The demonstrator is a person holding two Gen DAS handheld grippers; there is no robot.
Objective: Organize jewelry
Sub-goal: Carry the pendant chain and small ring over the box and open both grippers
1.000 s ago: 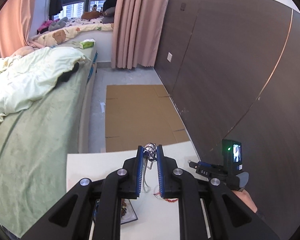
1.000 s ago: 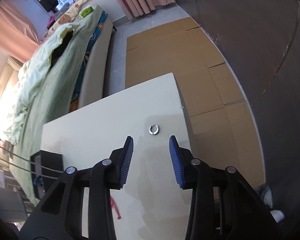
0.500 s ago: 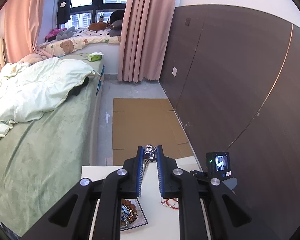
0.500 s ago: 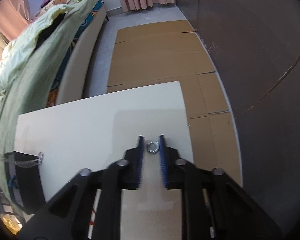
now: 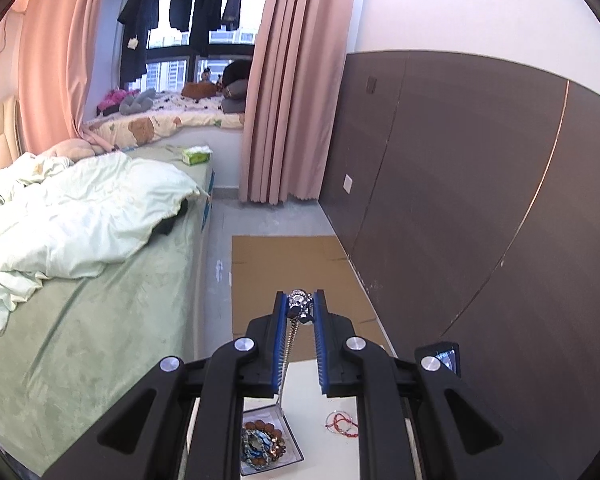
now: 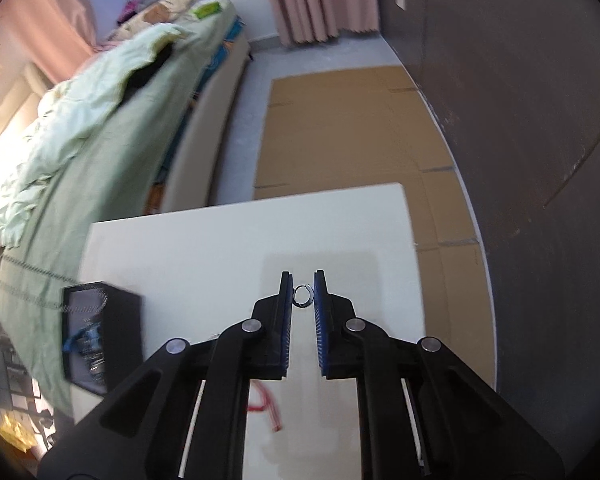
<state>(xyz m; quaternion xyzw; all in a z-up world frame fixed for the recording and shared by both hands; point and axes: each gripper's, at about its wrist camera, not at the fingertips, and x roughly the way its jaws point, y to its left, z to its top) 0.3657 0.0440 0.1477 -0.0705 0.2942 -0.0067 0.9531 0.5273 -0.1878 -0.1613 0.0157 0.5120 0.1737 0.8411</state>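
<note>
Right wrist view: my right gripper (image 6: 302, 294) is pinching a silver ring (image 6: 302, 295), while my left gripper (image 5: 300, 306) is clamping a dangling silver chain (image 5: 291, 340).

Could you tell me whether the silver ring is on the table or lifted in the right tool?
Lifted: the ring sits pinched between the right tool's pads, above the white table.

Green bed (image 5: 80, 320) along the left with a rumpled pale duvet (image 5: 72, 216), a green tissue box (image 5: 197, 155) at its far corner, pink curtains (image 5: 296, 92), dark clothes (image 5: 188, 4) hanging at the window, flattened cardboard (image 6: 340, 128) on the floor beyond the worktop's far edge, dark wall panels (image 5: 460, 184) on the right.
</note>
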